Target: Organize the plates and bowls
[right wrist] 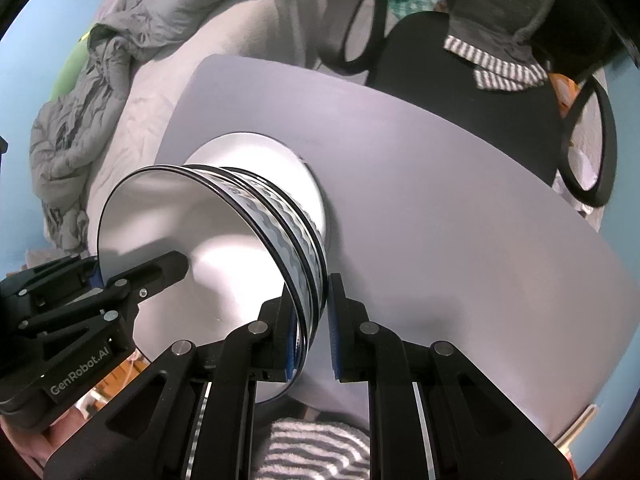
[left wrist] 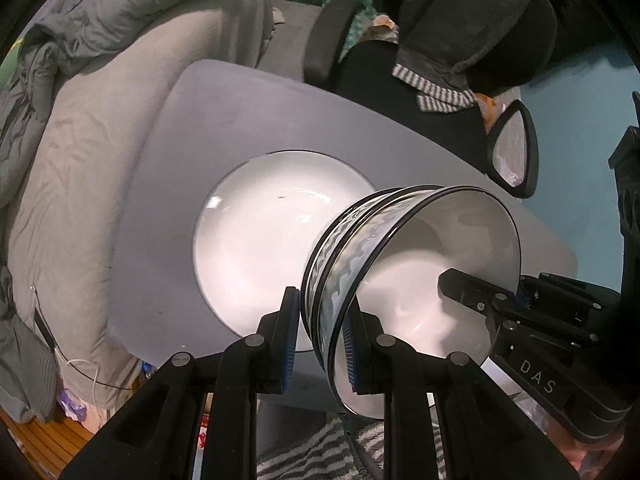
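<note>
The left gripper (left wrist: 322, 340) has its fingers (left wrist: 289, 336) clamped on one side of the rim of the nested bowls (left wrist: 404, 280), and the right gripper (right wrist: 310, 328) has one finger inside that rim and one outside, though whether both press the wall cannot be told. The grey counter (right wrist: 440, 200) carries a white plate (left wrist: 260, 240) near its left edge. The bowls, banded with a wavy blue pattern, are held tilted directly above the plate's near edge.
</note>
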A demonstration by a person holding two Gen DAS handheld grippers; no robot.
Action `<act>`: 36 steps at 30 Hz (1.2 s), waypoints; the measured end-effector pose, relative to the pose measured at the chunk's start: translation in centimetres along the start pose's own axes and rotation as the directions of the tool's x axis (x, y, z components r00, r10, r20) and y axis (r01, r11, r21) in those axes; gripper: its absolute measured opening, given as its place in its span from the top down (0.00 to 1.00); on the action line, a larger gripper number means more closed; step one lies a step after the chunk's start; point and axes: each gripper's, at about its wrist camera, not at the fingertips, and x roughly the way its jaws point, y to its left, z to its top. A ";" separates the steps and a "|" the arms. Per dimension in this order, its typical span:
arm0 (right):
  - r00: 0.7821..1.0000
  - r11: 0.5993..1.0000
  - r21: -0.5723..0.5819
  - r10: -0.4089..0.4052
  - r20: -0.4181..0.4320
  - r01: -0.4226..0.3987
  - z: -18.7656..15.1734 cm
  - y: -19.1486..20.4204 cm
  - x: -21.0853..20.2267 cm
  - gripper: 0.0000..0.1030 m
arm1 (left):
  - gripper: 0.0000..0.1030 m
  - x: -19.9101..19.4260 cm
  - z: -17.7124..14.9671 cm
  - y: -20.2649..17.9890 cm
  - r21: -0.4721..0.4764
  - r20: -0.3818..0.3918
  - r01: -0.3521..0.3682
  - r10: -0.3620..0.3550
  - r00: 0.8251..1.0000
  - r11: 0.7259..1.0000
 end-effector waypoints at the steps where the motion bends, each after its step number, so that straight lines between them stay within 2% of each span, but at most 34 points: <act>1: 1.000 1.000 -0.003 0.000 -0.003 0.000 0.2 0.4 0.2 0.87 | 0.81 0.1 -0.1 0.7 -0.006 -0.003 0.000 0.000 1.000 1.000; 16: 0.998 0.999 -0.007 -0.049 -0.041 0.049 2.1 3.8 3.7 0.87 | 0.81 3.7 0.3 4.5 -0.028 -0.061 0.008 -0.010 0.998 1.000; 36: 0.995 0.998 0.042 -0.050 -0.081 0.053 2.6 3.3 5.8 0.86 | 0.81 4.9 0.4 4.0 0.019 -0.077 -0.006 0.007 0.997 1.000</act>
